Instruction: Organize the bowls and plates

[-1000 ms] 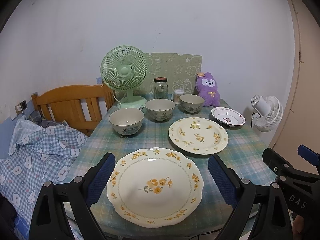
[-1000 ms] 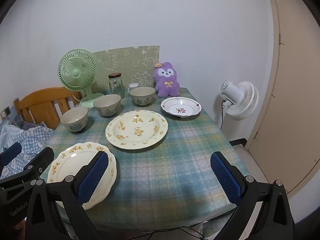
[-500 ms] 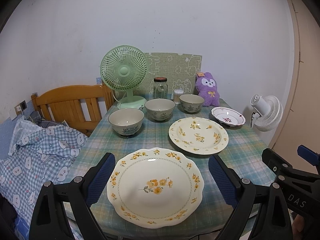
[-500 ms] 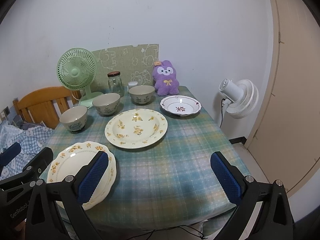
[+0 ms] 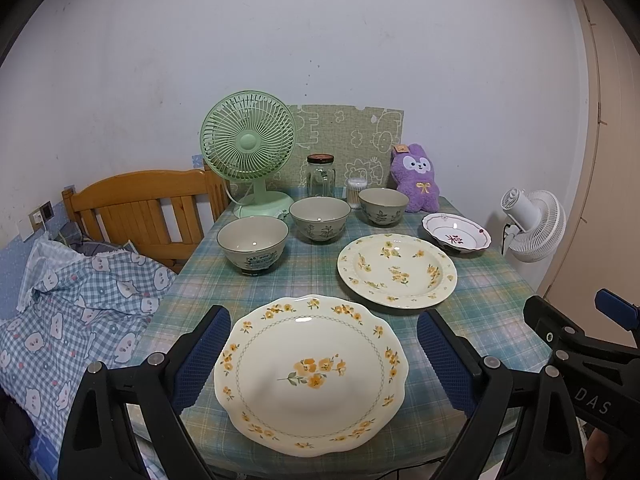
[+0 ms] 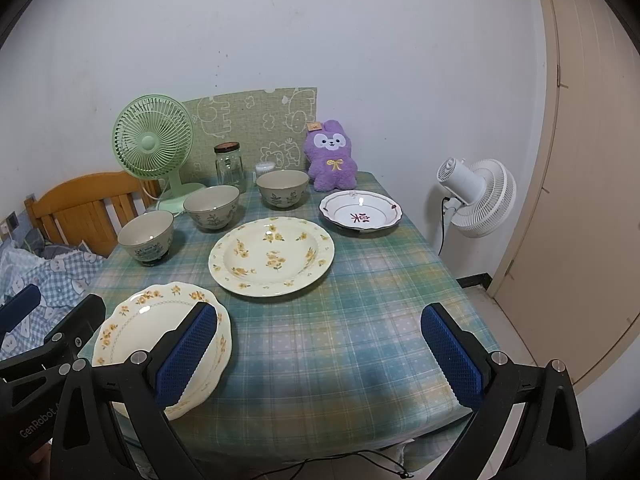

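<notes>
Looking first at the scalloped plate (image 5: 310,376) with yellow flowers, we find it at the near edge of the desk (image 6: 360,320), flat on the checked cloth. We hold the left gripper (image 5: 320,364) over it with the blue pads wide apart, one on each side of the plate, and we cannot tell if they touch its rim. Behind it to the right lies a round flowered plate (image 5: 397,270), and further back a small plate with a red pattern (image 5: 456,233). Three bowls (image 5: 253,243) stand in a row from the left side toward the back. Our right gripper (image 6: 320,354) hangs over bare cloth, its pads also far apart and holding nothing. Along the wall we see a green fan (image 5: 248,148), a glass jar (image 5: 320,176), and a purple plush rabbit (image 5: 416,180). A white fan (image 6: 476,196) stands beside the desk.
</notes>
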Tool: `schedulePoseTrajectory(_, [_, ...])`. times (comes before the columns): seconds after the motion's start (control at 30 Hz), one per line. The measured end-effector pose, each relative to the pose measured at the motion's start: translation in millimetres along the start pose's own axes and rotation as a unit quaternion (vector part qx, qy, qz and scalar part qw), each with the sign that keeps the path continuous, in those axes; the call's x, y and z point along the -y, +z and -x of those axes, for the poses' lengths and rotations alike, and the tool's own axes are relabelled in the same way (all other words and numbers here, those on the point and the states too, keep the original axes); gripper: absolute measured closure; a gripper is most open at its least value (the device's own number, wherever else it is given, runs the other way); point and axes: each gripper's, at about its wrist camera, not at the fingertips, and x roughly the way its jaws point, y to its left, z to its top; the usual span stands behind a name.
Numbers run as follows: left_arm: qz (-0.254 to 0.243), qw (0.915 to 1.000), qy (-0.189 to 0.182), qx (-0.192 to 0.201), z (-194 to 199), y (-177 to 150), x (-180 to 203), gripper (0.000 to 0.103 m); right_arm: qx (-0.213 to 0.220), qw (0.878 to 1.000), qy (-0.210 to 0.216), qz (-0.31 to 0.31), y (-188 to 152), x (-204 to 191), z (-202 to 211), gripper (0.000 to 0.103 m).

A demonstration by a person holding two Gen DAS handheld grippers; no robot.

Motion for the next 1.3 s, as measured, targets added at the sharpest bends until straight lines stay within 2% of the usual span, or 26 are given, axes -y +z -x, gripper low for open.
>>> schedulePoseTrajectory(1.3, [-0.004, 1.0000, -0.002, -0.004, -6.2, -1.3, -3.1, 0.008, 0.002, 1.000, 0.006, -0.002, 5.0, -6.6, -6.1, 0.000])
